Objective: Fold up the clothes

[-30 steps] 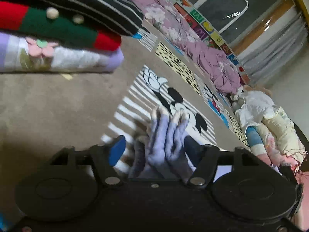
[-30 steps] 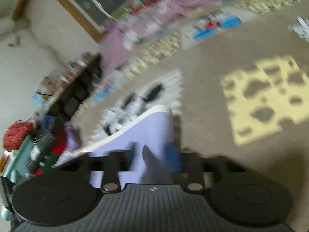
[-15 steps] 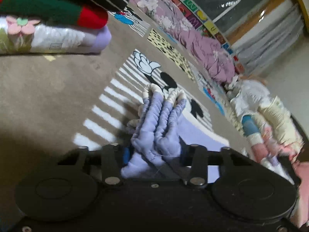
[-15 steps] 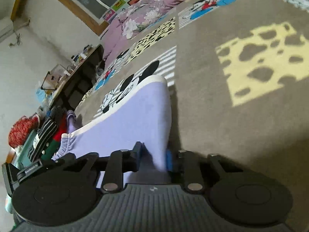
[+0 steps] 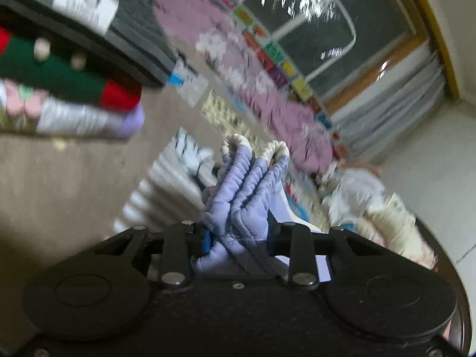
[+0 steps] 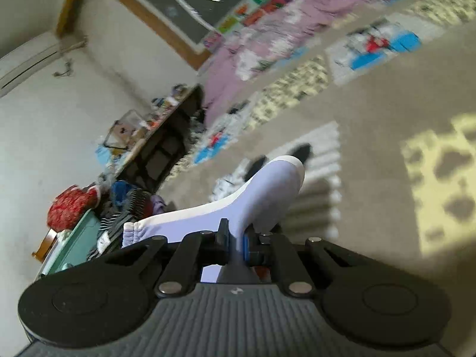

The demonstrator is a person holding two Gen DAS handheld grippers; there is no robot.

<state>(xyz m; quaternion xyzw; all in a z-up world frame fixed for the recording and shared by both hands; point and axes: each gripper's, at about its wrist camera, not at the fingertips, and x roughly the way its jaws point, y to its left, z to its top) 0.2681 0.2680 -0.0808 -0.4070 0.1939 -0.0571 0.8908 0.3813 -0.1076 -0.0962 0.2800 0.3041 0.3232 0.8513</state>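
A lavender garment (image 5: 247, 184) with white trim hangs between both grippers, lifted off the patterned carpet (image 5: 59, 178). In the left wrist view its bunched elastic waistband sticks up between the fingers. My left gripper (image 5: 238, 233) has its jaws closing, with the pads pressing on that waistband. In the right wrist view the smooth lavender cloth (image 6: 267, 190) with a white hem stretches away to the left. My right gripper (image 6: 236, 235) is shut on a thin fold of it.
A stack of folded clothes (image 5: 74, 83) lies at upper left. A pink quilt (image 5: 267, 98) runs along the wall. Loose pale clothes (image 5: 372, 202) are heaped at right. A low dark table (image 6: 166, 136), a red bag (image 6: 71, 208) and a teal bin (image 6: 77, 244) stand left.
Both grippers went from open around the lavender garment to shut on it. Both have risen and tilted upward, and the cloth has lifted off the carpet with them.
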